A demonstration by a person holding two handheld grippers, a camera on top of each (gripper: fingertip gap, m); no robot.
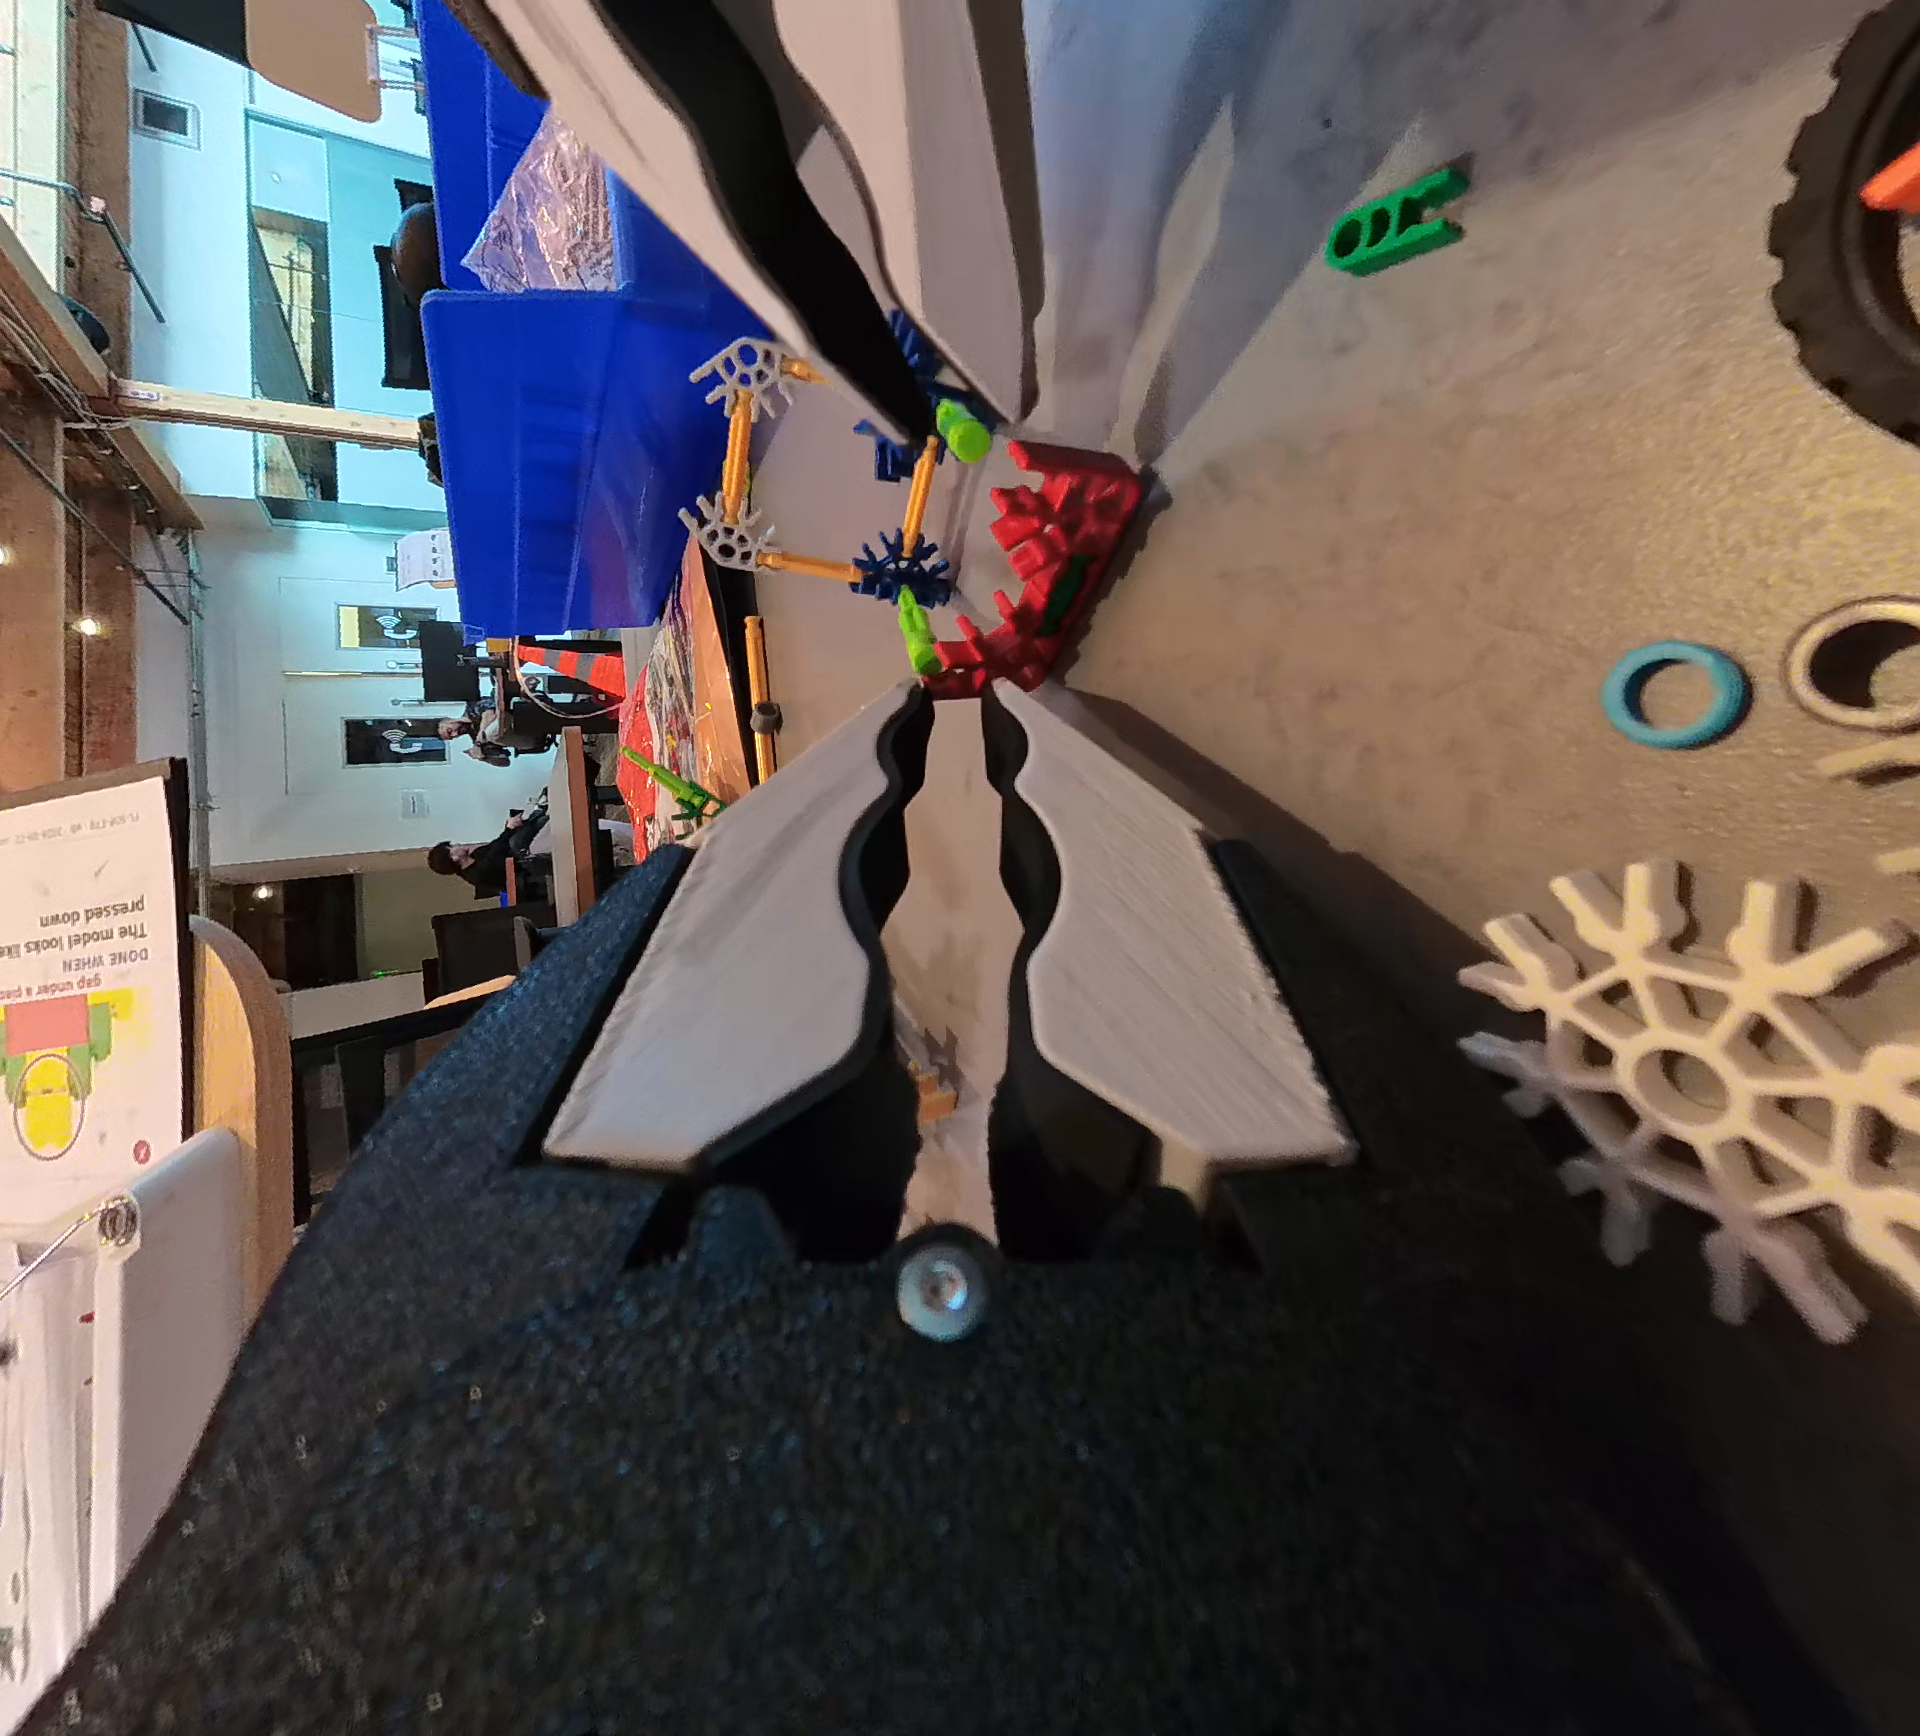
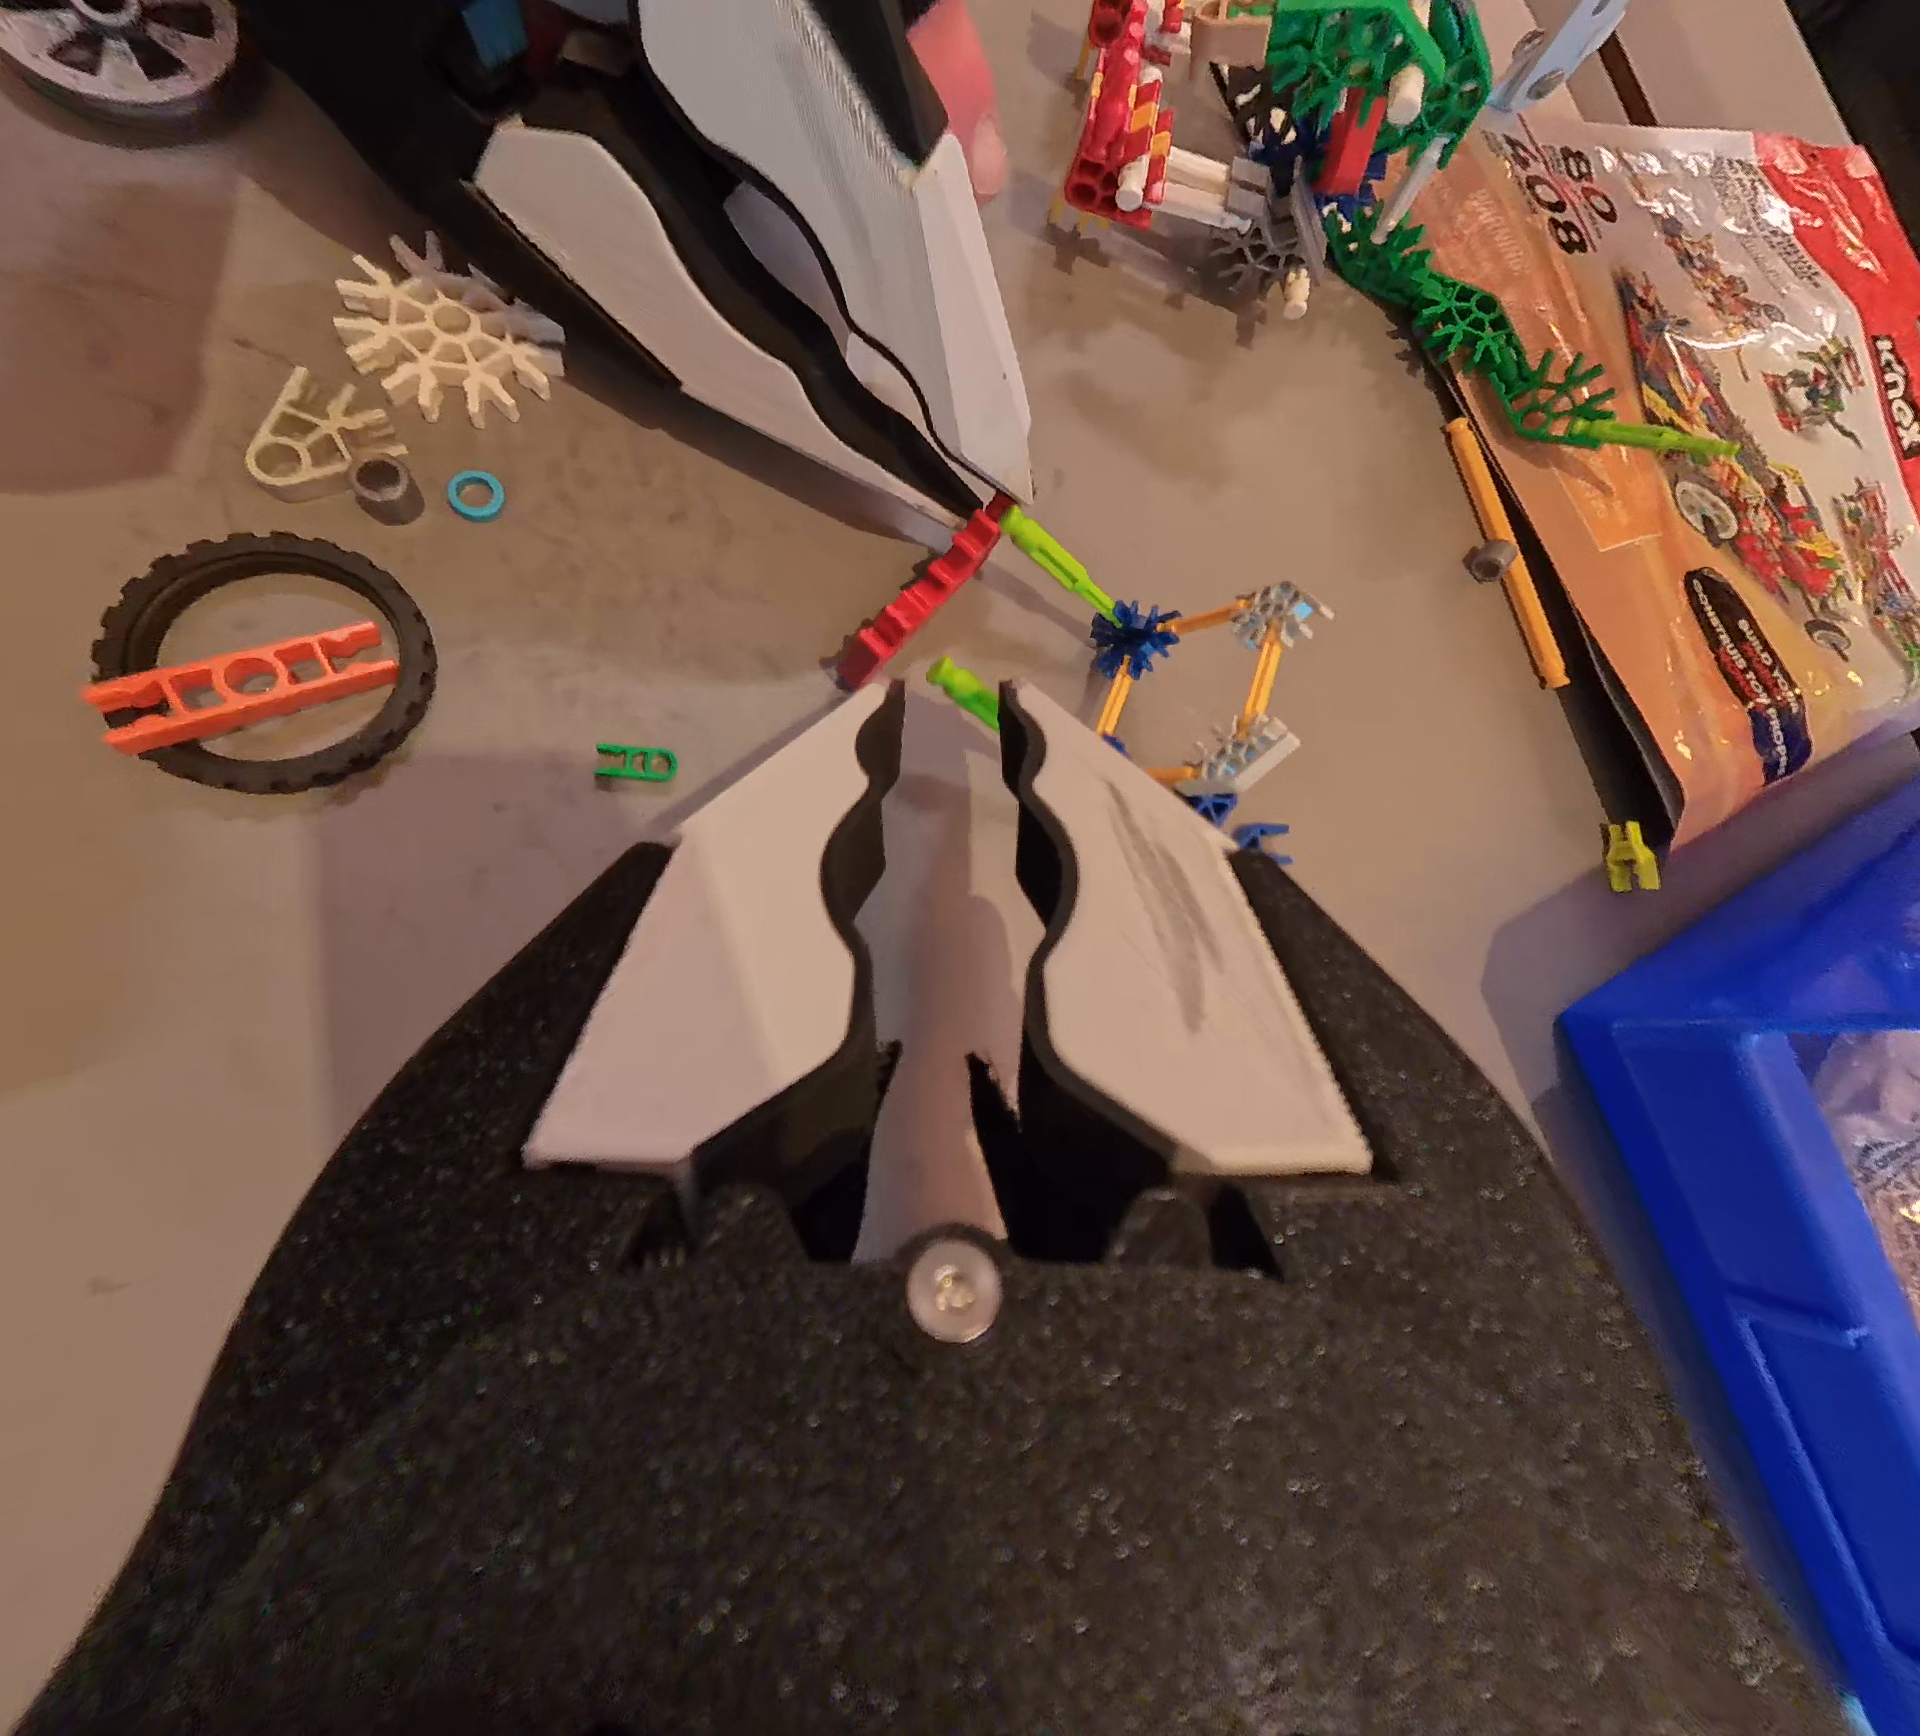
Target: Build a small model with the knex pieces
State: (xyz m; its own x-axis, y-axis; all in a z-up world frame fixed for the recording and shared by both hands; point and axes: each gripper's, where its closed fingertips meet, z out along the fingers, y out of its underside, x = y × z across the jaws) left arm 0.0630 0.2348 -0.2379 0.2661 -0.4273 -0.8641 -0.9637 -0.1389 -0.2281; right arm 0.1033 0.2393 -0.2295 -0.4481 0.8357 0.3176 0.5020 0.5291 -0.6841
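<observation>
Two grippers meet at a small rod-and-connector model.

We clench our left gripper [image 1: 958,694] on the red connector [image 1: 1049,574]; our right gripper [image 2: 951,694] is slightly parted around a lime rod [image 2: 961,687], grip uncertain. Blue snowflake connector [image 2: 1130,632] lies just ahead.

I saw printed words and numbers on the clear toy bag [image 2: 1704,398], and printed lines on the white instruction sheet [image 1: 78,980] clipped at my left.
</observation>
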